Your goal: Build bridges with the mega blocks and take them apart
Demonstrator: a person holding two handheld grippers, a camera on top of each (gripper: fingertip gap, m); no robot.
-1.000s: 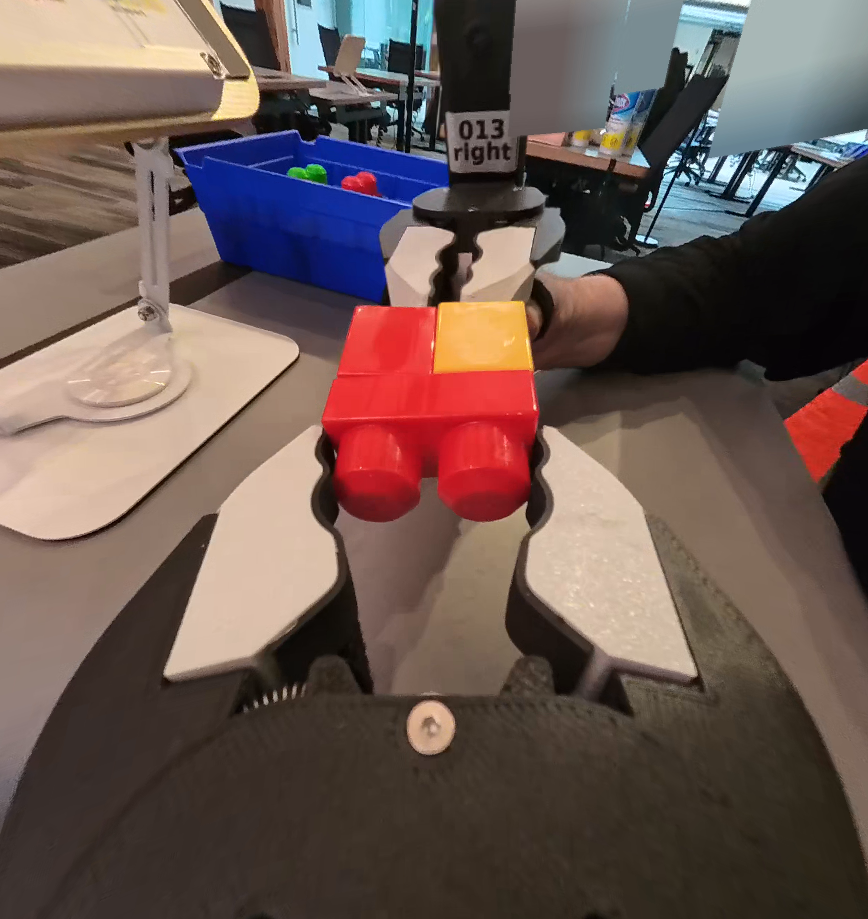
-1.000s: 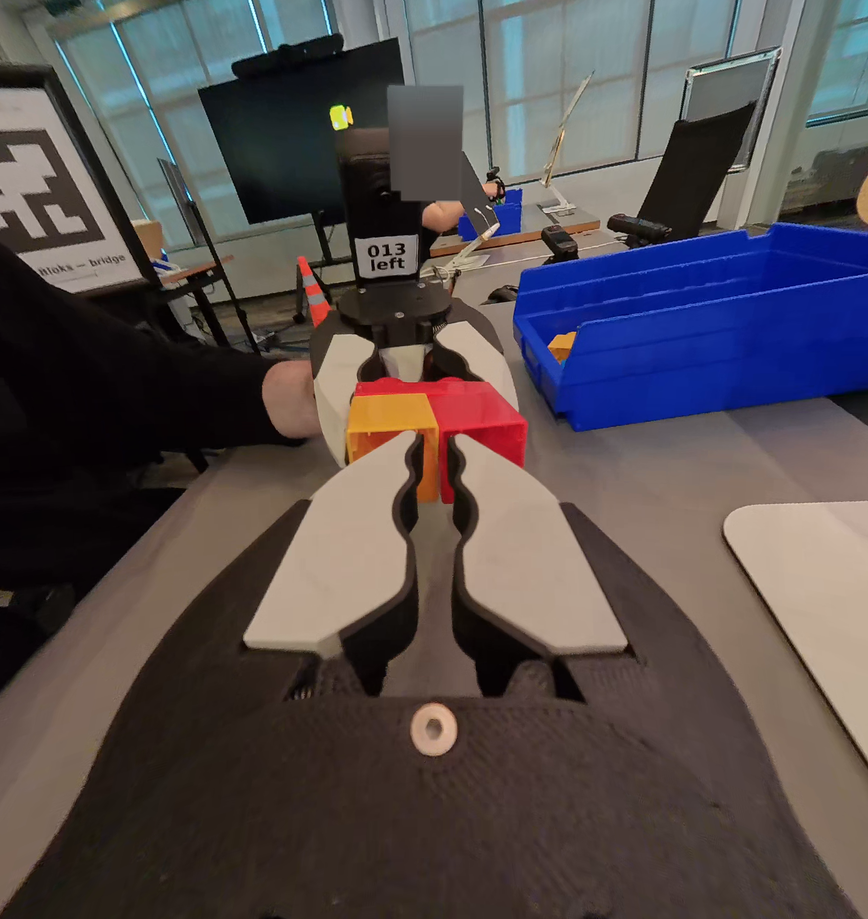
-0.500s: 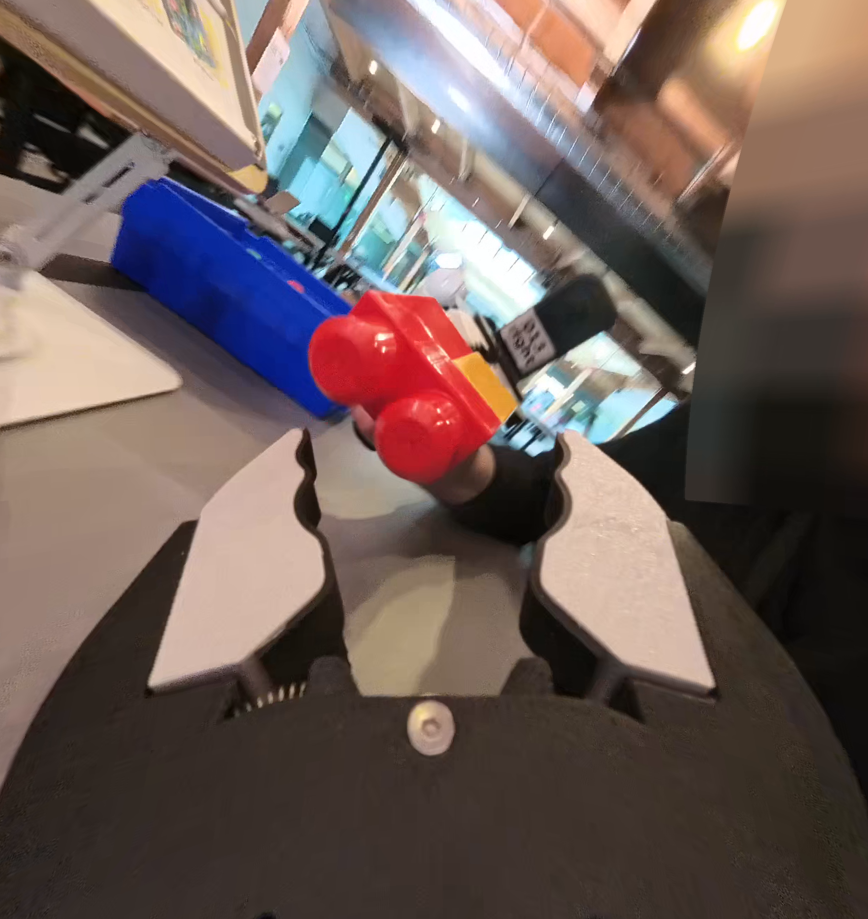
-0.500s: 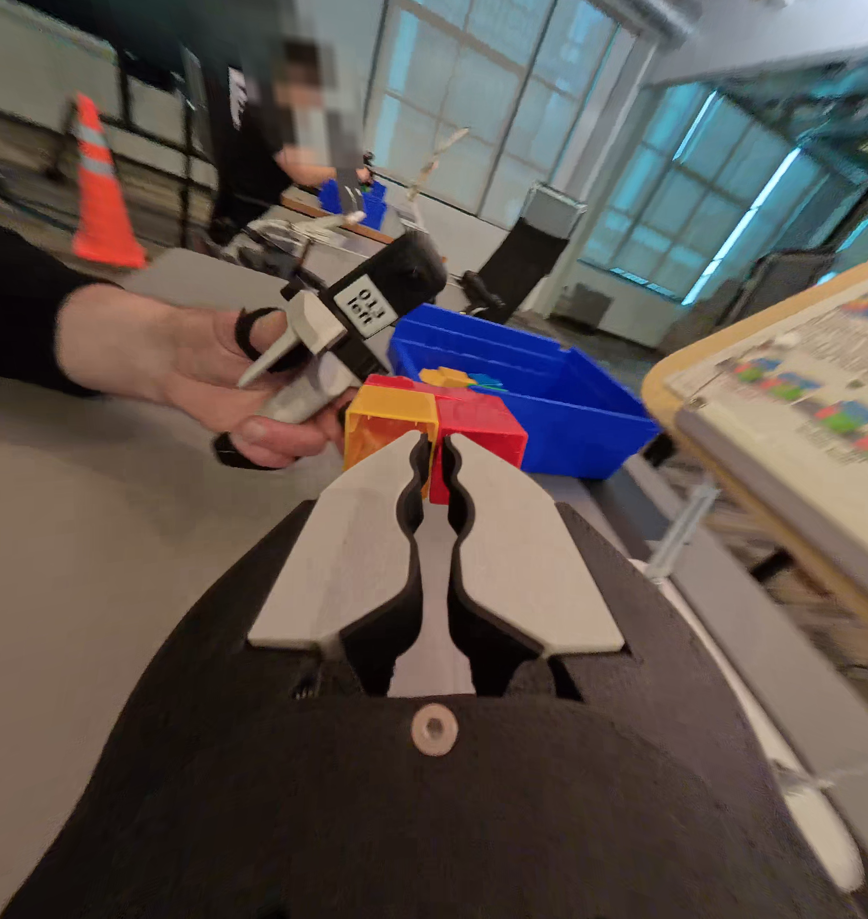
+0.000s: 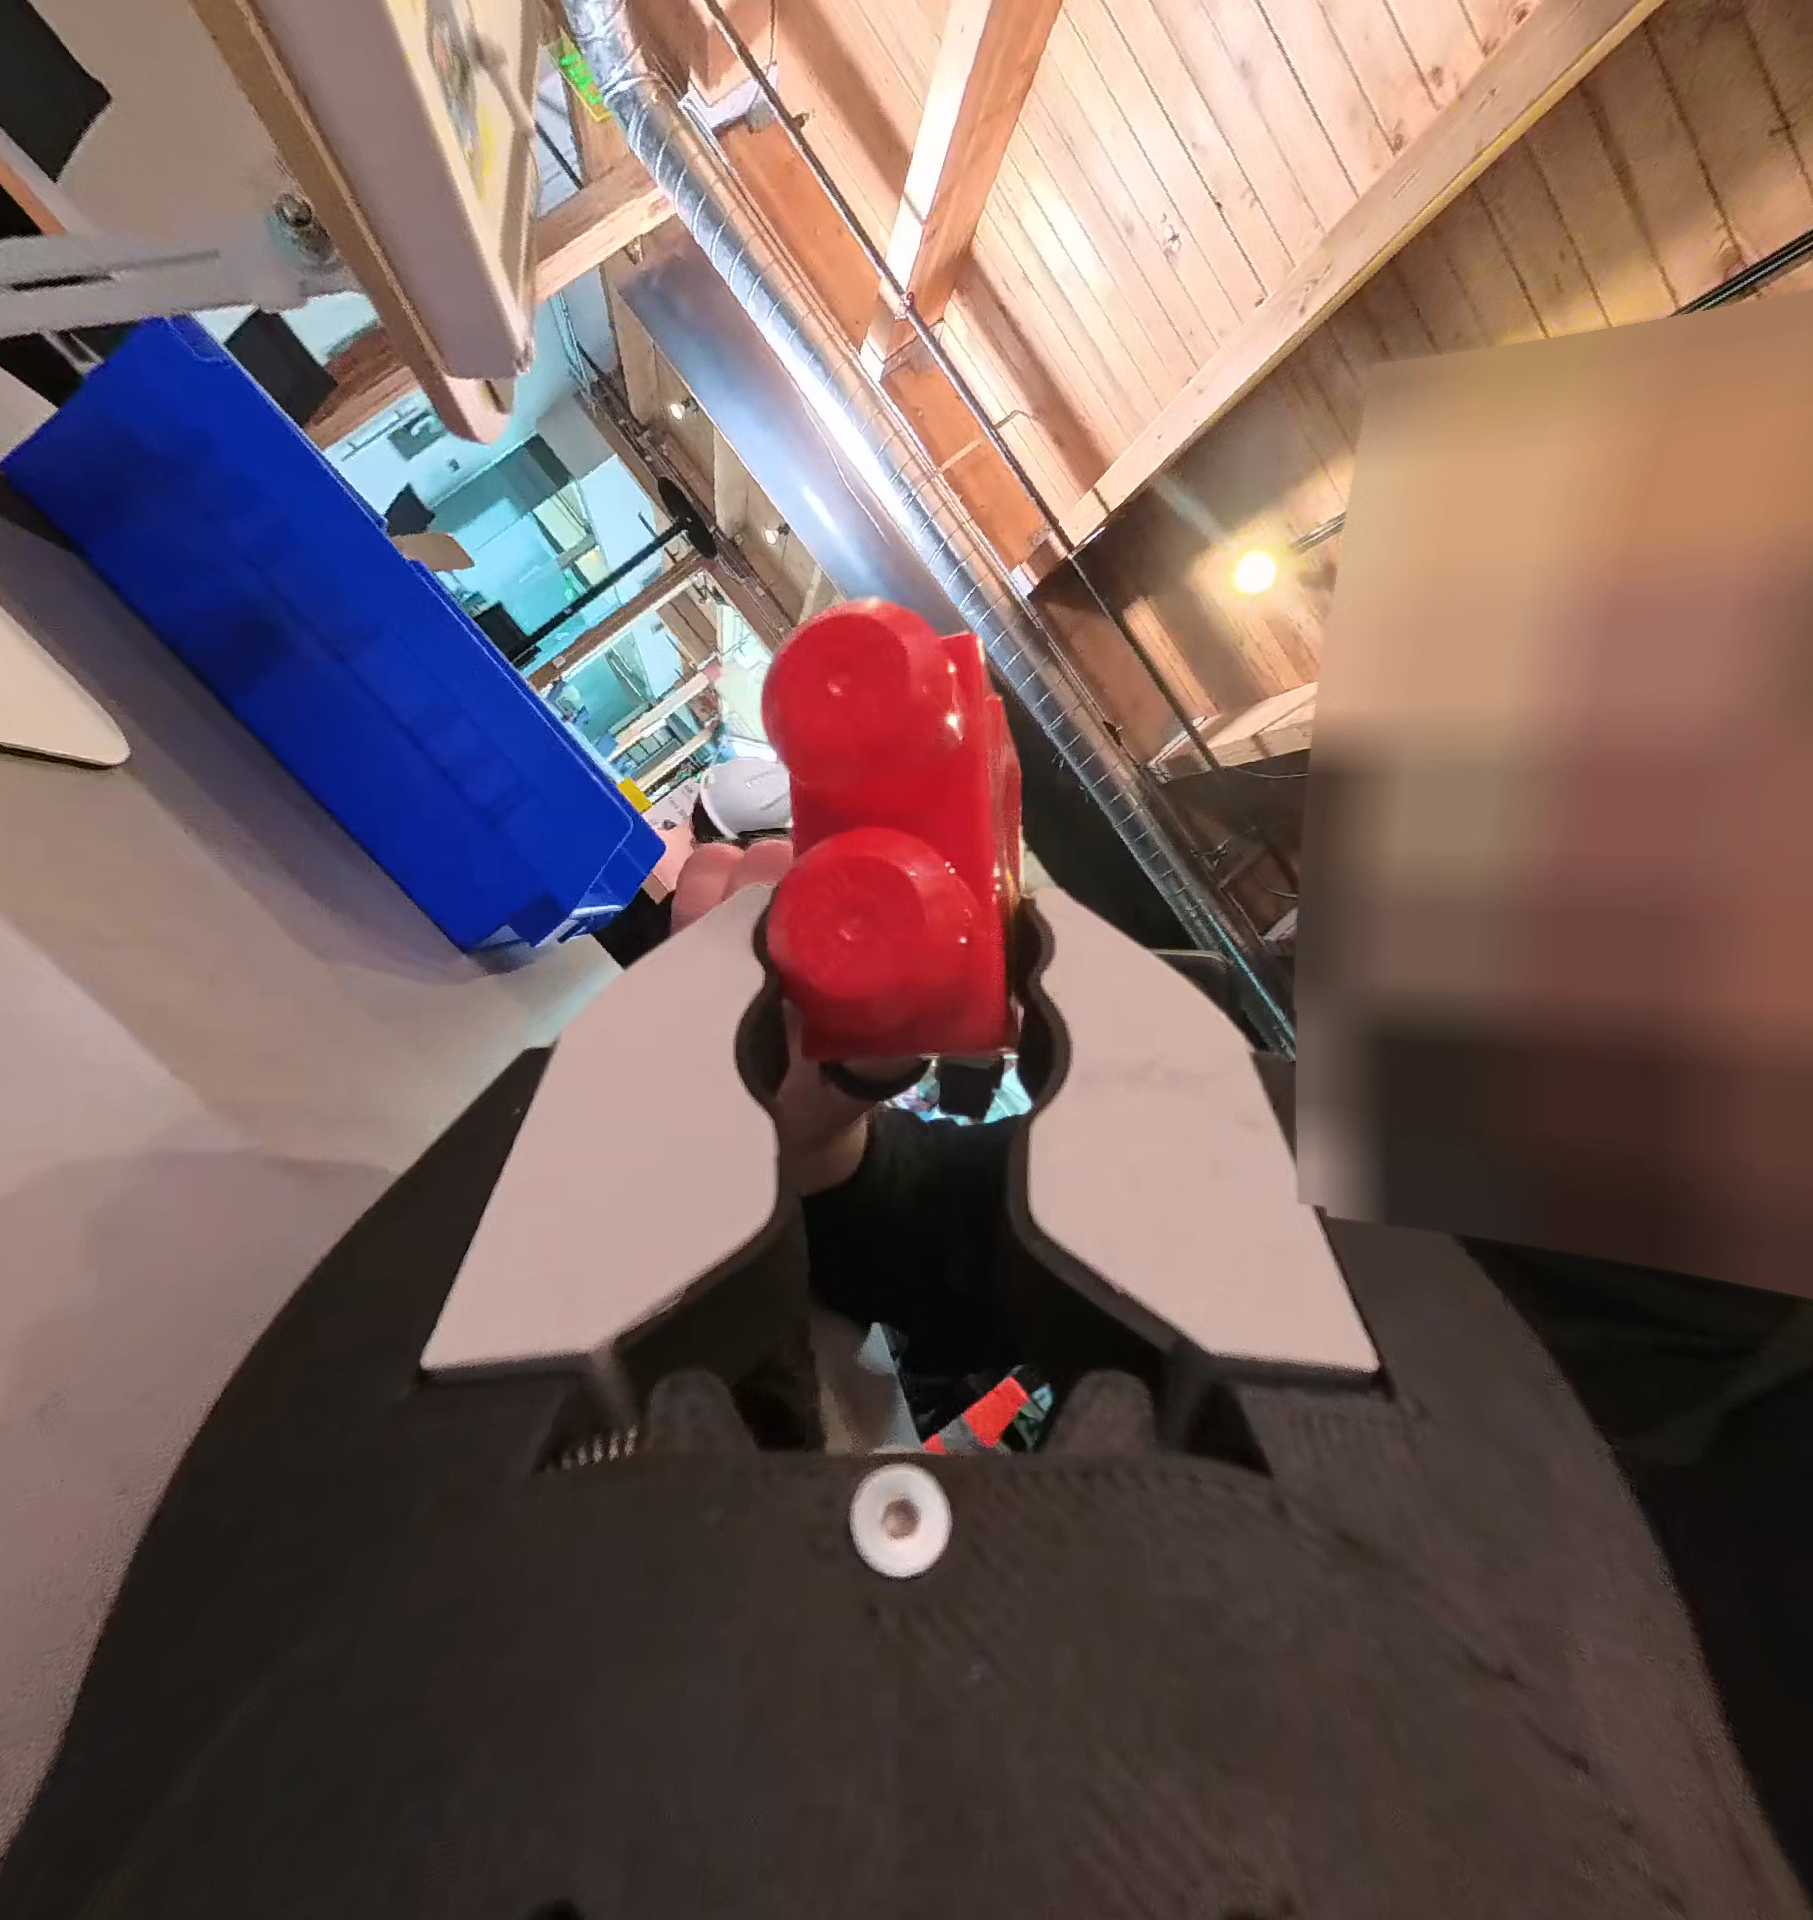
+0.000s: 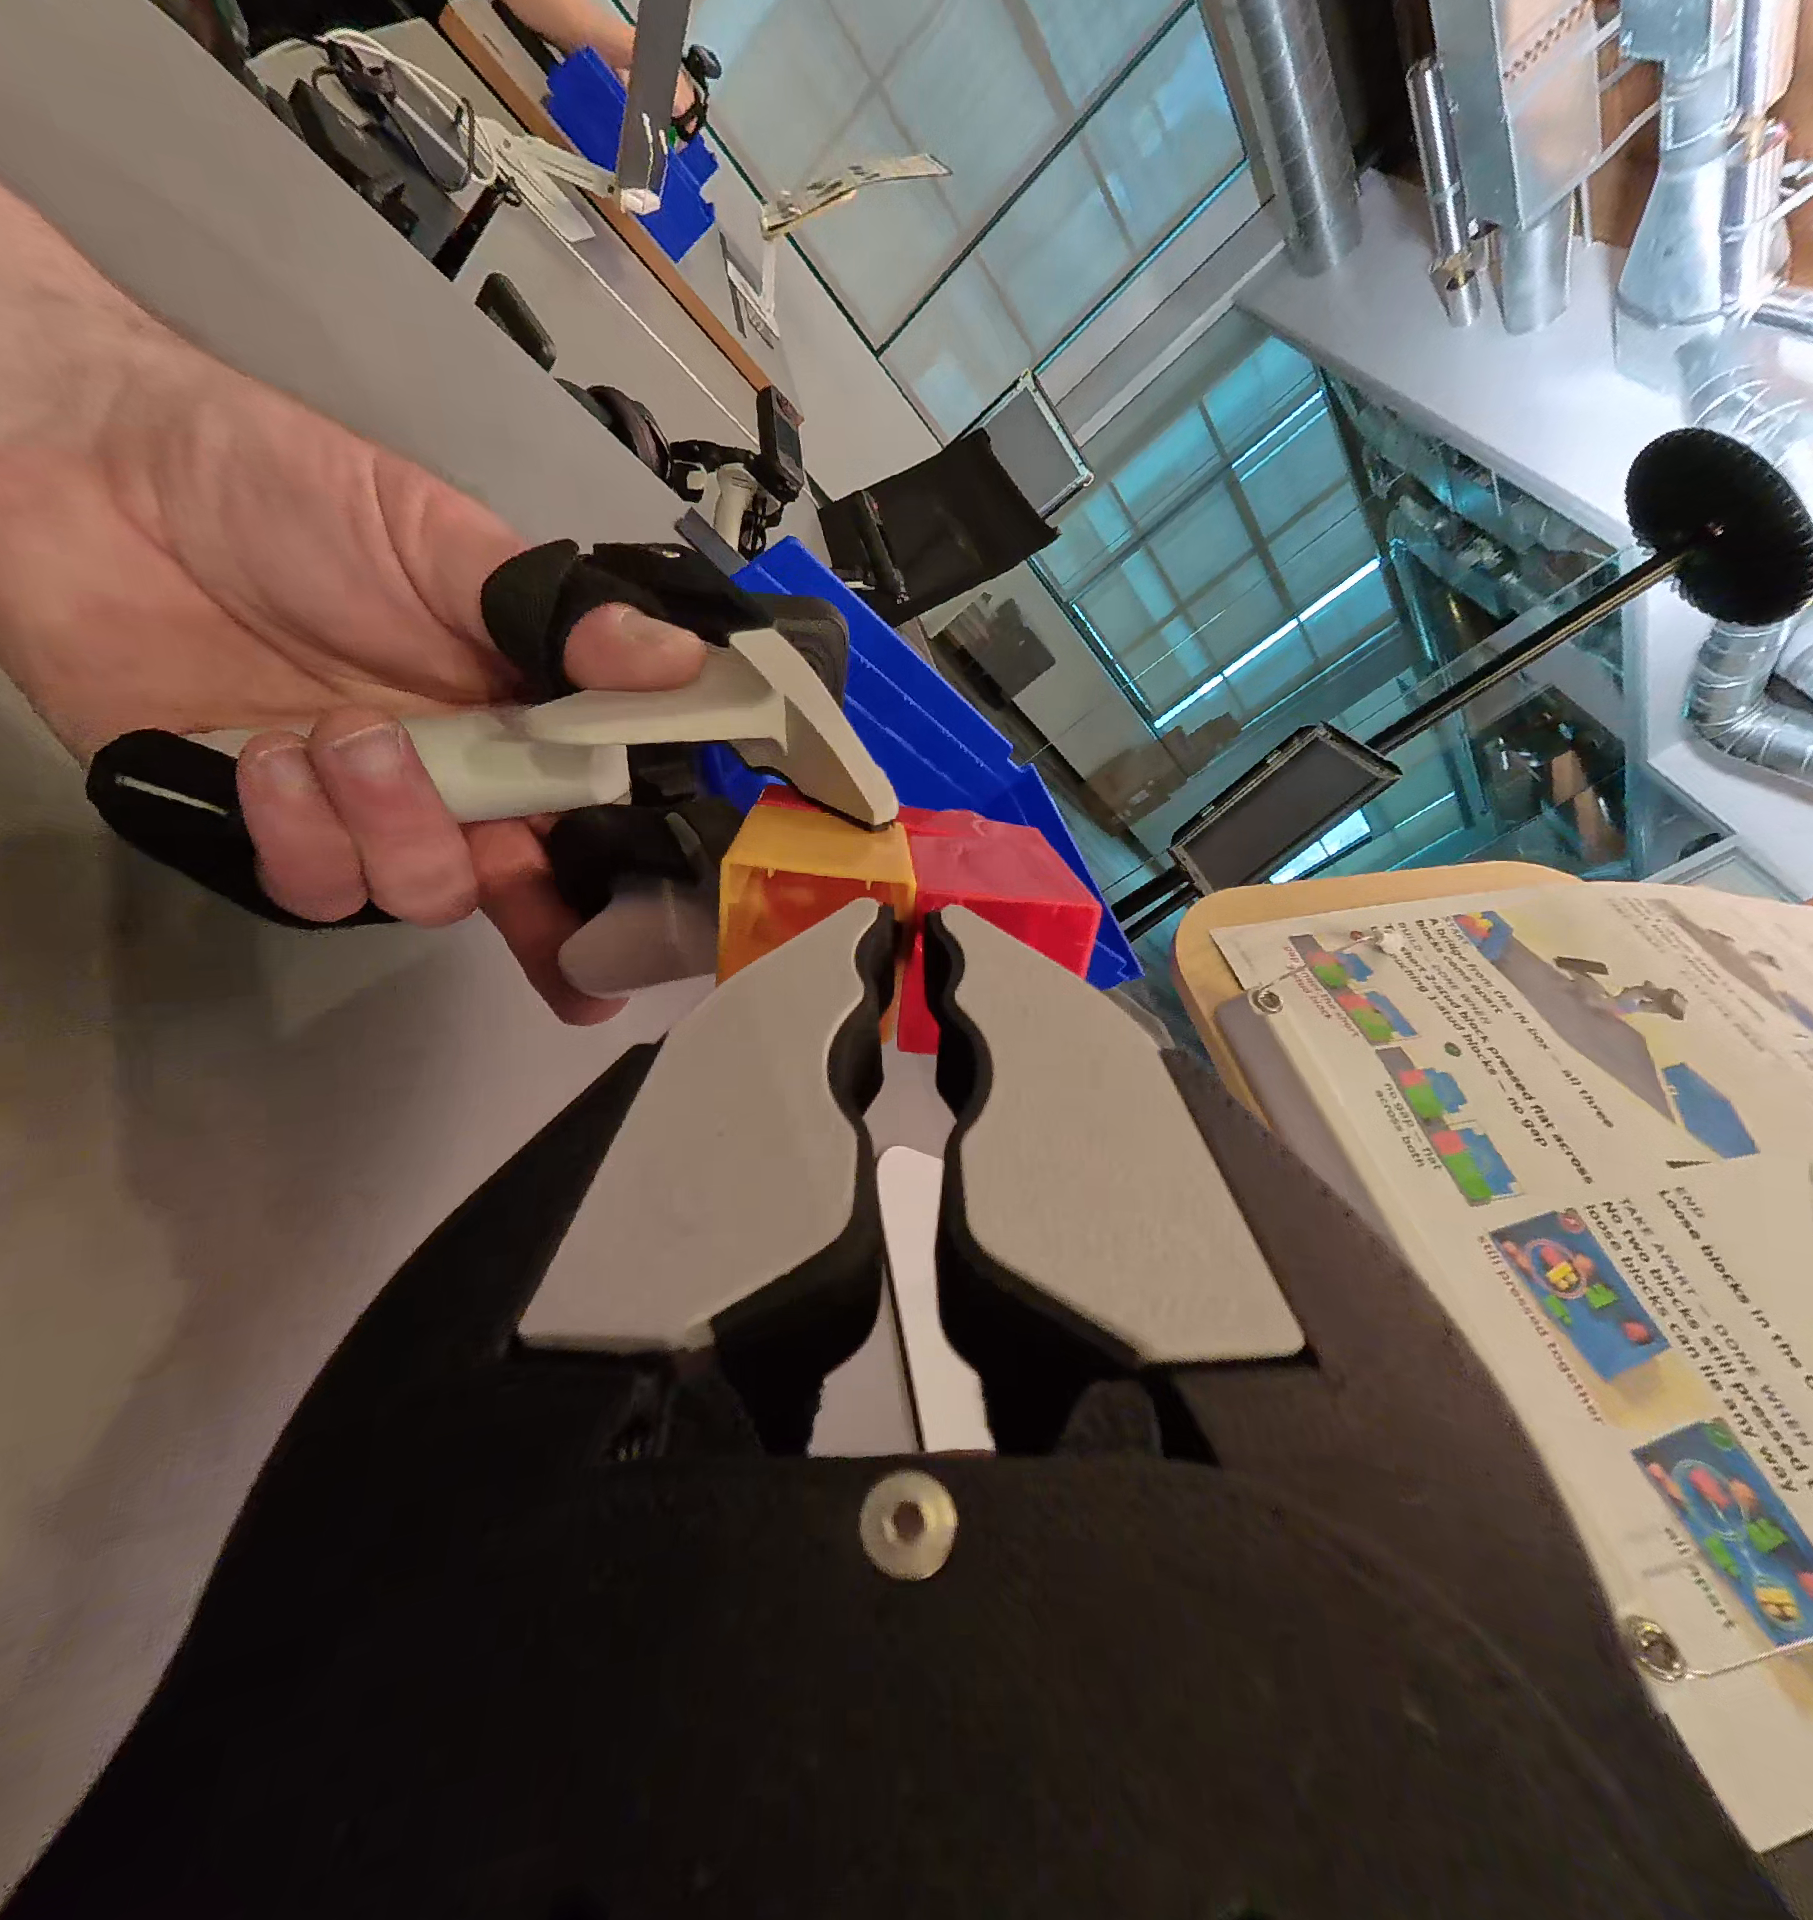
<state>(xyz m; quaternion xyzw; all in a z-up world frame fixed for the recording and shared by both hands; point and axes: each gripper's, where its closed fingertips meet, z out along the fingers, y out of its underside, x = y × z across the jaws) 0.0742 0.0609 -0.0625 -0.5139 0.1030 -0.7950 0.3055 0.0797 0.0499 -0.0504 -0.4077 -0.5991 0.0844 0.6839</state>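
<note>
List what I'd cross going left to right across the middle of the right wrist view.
Hand holding the left gripper → yellow block → red block → blue bin edge → instruction sheet on its board.

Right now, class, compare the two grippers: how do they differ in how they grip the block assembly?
The left gripper stands wider, closed across the red two-stud block; the right gripper is nearly shut, pinching thin walls where the yellow block meets the small red block. The left faces the studs; the right faces the hollow undersides. Both have grey fingers on black bodies.
</note>
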